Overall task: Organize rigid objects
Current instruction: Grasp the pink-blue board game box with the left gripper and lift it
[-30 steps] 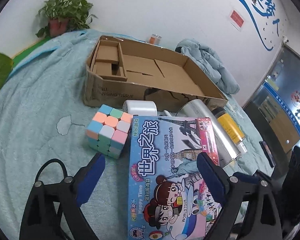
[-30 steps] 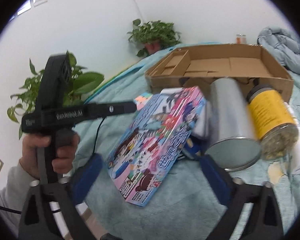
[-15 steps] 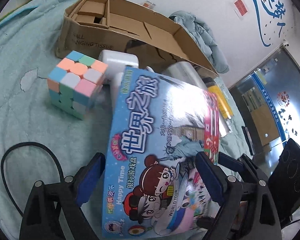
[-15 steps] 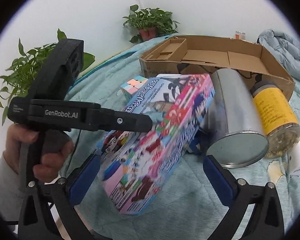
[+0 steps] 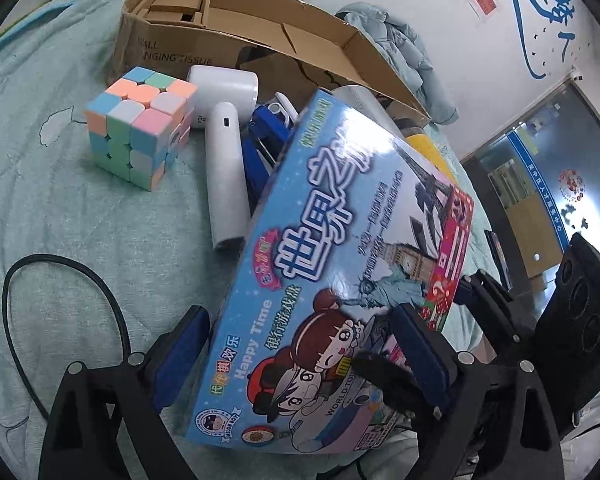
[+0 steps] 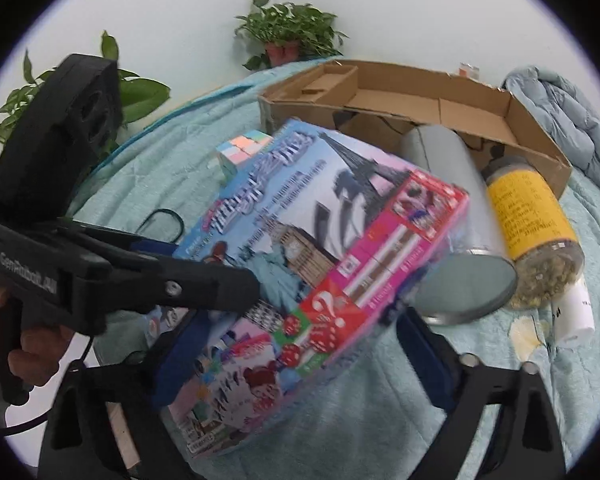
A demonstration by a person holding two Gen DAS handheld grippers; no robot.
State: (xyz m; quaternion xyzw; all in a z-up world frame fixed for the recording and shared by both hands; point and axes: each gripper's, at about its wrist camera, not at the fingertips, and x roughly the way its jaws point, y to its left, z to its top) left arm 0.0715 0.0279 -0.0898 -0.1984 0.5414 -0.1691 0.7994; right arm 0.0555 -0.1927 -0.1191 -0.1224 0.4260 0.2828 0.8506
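Pastel puzzle cube (image 5: 138, 126) sits far left on the teal bed cover (image 5: 60, 220), beside a white handheld dryer (image 5: 224, 168); behind them stands the open cardboard box (image 5: 260, 36); the tilted game box (image 5: 340, 264) lies between the left claw (image 5: 300, 354) fingers, which look pressed on its sides, though contact is unclear; right claw (image 6: 300, 354) straddles its near corner, jaws spread; further right lie a silver can (image 6: 452, 216) and yellow jar (image 6: 532, 224).

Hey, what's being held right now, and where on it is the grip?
The board game box, raised off the bedspread; left gripper clamps its near end, top and underside.
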